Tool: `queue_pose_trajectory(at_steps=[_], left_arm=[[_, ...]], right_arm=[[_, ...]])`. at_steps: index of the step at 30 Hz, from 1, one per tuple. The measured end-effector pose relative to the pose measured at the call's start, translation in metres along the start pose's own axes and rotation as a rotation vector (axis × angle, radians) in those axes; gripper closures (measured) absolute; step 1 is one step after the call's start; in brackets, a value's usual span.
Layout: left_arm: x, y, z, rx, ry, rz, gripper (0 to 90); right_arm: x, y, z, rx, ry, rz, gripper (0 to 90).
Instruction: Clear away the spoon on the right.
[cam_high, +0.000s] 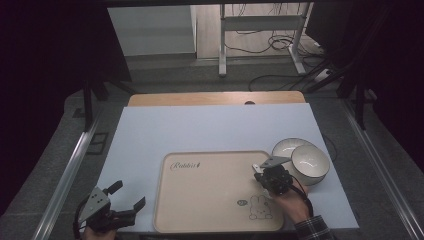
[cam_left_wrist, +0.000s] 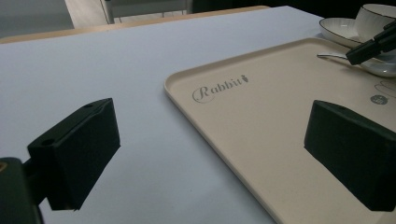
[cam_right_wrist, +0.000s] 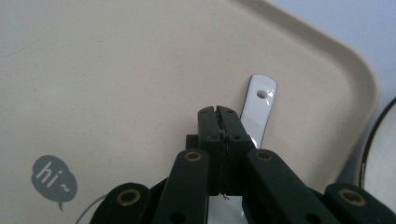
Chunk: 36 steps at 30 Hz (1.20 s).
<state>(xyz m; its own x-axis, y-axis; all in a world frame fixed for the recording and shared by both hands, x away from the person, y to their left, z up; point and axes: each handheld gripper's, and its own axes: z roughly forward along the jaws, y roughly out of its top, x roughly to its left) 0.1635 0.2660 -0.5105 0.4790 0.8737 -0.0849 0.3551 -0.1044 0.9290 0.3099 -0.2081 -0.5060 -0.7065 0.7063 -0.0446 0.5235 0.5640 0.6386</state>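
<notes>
- Holding a gripper in each hand, you are working at a table (cam_high: 210, 127) with a pale blue-white top.
- Your left gripper (cam_high: 129, 196) is at the near left of the table, just left of the tray (cam_high: 200, 200). Its jaws are wide apart and hold nothing.
- In the left gripper view, one black jaw is over the bare table top and the other is over the tray, with lots of space between them.
- The tray is a beige rectangle with a raised rim. It lies flat on the near part of the table.
- The word "Rabbit" (cam_left_wrist: 217, 88) is printed near the tray's far left corner. A little rabbit drawing (cam_high: 260, 206) and a grey "hi~" bubble (cam_right_wrist: 53, 179) are near its near right corner.
- Your right gripper (cam_right_wrist: 217, 112) is low over the right side of the tray. Its jaws are pressed together.
- A white spoon (cam_right_wrist: 259, 109) lies right by those jaws. Its flat handle with a small hole pokes out past the jaw tips, toward the tray's corner.
- I cannot tell if the jaws are pinching the spoon or just sitting next to it.
- Your right hand (cam_high: 290, 202) is over the rabbit drawing.
- Two white bowls (cam_high: 302, 160) with dark rims sit on the table, just past the tray's right edge. They touch each other, and the nearer bowl (cam_high: 311, 162) seems to overlap the other one.
- The right gripper is just beside those bowls.
</notes>
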Motion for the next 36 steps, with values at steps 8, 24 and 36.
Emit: queue_pose_trajectory(at_steps=[8, 24, 36], left_arm=[[0.0, 0.0, 0.0, 0.001, 0.0, 0.001, 3.4], [0.0, 0.0, 0.0, 0.001, -0.001, 0.0, 3.4], [0.0, 0.0, 0.0, 0.002, -0.003, -0.004, 3.5]], right_arm=[[-0.005, -0.001, -0.001, 0.002, -0.023, 0.011, 89.5], [-0.006, -0.002, -0.005, -0.025, -0.023, 0.02, 86.8], [-0.004, 0.0, -0.012, -0.065, -0.026, 0.016, 68.4]])
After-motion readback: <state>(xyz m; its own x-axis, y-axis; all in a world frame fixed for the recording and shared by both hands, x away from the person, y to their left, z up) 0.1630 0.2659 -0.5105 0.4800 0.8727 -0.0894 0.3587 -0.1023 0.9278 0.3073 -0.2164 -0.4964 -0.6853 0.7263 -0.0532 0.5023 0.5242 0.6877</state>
